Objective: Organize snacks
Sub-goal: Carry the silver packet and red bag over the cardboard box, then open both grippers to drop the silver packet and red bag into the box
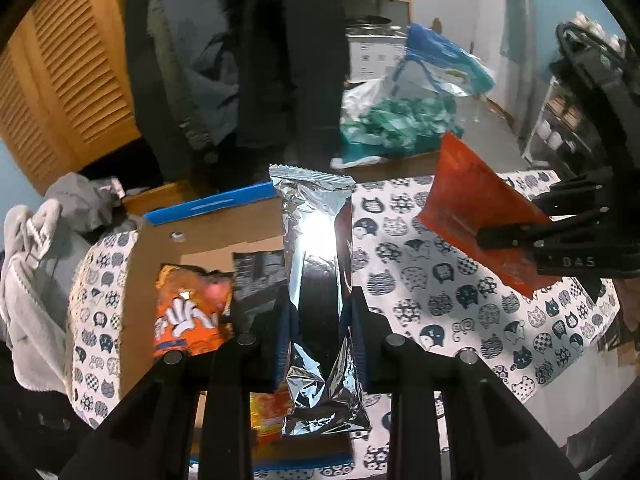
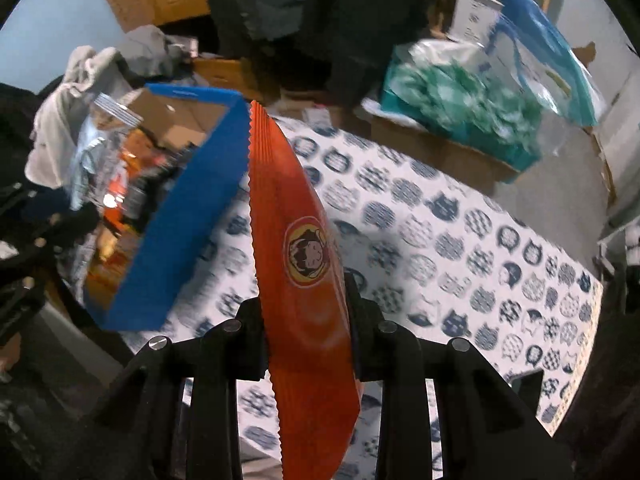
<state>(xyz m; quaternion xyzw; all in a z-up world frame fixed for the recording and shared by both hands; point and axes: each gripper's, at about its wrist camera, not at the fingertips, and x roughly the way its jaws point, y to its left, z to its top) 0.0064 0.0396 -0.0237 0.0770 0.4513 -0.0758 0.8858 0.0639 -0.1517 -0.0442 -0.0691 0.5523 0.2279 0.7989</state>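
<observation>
My left gripper (image 1: pixel 320 336) is shut on a long silver foil snack packet (image 1: pixel 316 264) and holds it upright above the blue-rimmed cardboard box (image 1: pixel 208 204). The box holds an orange snack bag (image 1: pixel 188 312) and other packets. My right gripper (image 2: pixel 308 320) is shut on a flat red-orange snack packet (image 2: pixel 304 280) with a cartoon face logo, held edge-up just right of the box's blue wall (image 2: pixel 188 216). It shows in the left wrist view (image 1: pixel 500 236) at the right, holding the same packet (image 1: pixel 472 200) above the table.
The table has a cat-face patterned cloth (image 1: pixel 460 288). A pile of grey clothes (image 1: pixel 36 264) lies left of the box. A cardboard box with green-white and blue plastic bags (image 1: pixel 404 116) stands behind the table. Dark coats (image 1: pixel 256 56) hang at the back.
</observation>
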